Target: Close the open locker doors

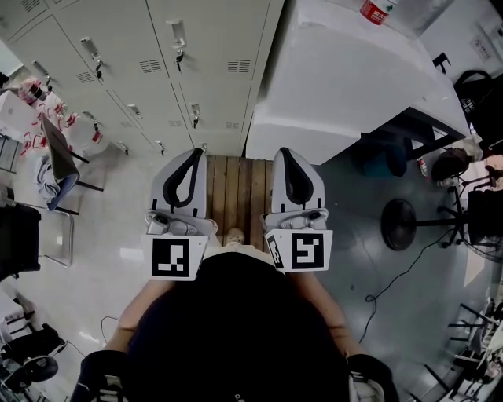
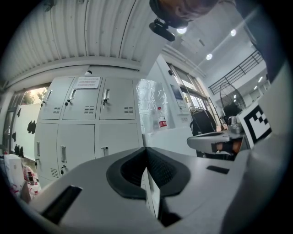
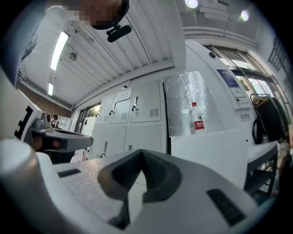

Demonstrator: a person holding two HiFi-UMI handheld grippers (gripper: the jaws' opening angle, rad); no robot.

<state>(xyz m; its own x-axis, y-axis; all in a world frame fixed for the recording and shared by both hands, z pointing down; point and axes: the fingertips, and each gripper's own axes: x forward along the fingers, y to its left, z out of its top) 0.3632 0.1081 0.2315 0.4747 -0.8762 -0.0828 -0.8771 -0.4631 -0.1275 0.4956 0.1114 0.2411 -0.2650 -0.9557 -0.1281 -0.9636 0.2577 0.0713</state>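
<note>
The grey lockers (image 1: 157,47) stand ahead of me, and every door I can see lies flush with its handle in place. They also fill the middle of the left gripper view as lockers (image 2: 87,132) and sit left of centre in the right gripper view as lockers (image 3: 137,119). My left gripper (image 1: 194,151) and right gripper (image 1: 284,151) are held side by side, pointing level at the lockers and well short of them. The left gripper (image 2: 145,148) has its jaws together with nothing between them. So does the right gripper (image 3: 142,151).
A big white cabinet (image 1: 346,71) stands right of the lockers, with a red-labelled bottle (image 1: 377,9) on top. A wooden pallet (image 1: 236,188) lies on the floor under the grippers. A chair (image 1: 59,157) is at the left, a floor fan (image 1: 401,224) and cables at the right.
</note>
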